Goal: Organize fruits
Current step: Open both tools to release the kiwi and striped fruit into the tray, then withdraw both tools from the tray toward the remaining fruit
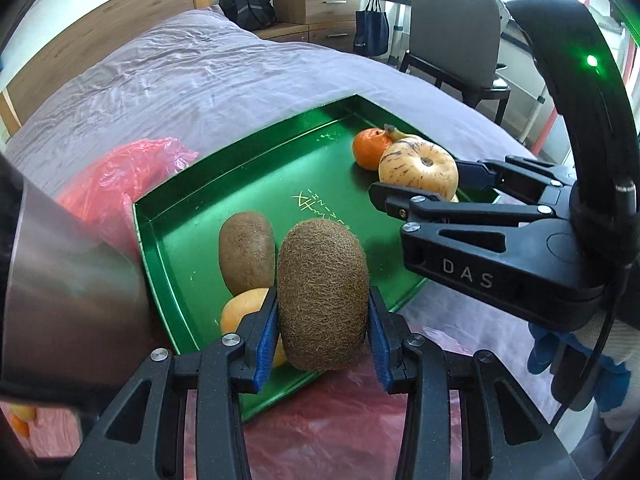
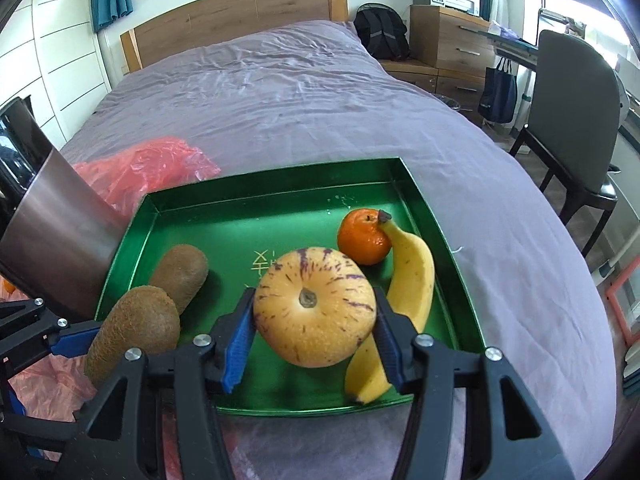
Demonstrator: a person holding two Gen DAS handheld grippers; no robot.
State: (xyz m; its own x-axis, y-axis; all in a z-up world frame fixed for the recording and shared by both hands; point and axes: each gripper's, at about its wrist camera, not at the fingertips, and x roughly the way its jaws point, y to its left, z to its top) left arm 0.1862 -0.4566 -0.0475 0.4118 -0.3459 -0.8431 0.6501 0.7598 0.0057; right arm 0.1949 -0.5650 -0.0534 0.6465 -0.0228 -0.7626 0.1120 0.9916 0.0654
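Bed (image 2: 300,92) with purple sheet fills the scene, wooden headboard (image 2: 236,16) at the far end. Grey chair (image 2: 576,128) off the right side, dresser (image 2: 452,36) far right. Green tray (image 2: 280,204) sits on the bed's near part, red plastic bag (image 2: 152,168) touching its far-left corner. A brushed-metal cylinder (image 2: 60,232) overlaps the tray's left edge; can't tell what it is. My right gripper (image 2: 316,340) has its jaws pinching a pepino melon (image 2: 316,304), yellow with purple streaks, over the tray's near-right part. Banana (image 2: 412,280) lies along the right wall, mandarin (image 2: 362,236) touching its far tip. My left gripper (image 1: 324,336) jaws pinch a kiwi (image 1: 322,292) upright over the tray's near-left edge. Second kiwi (image 1: 246,252) lies in the tray just beyond it, an orange-yellow fruit (image 1: 244,308) beside it.
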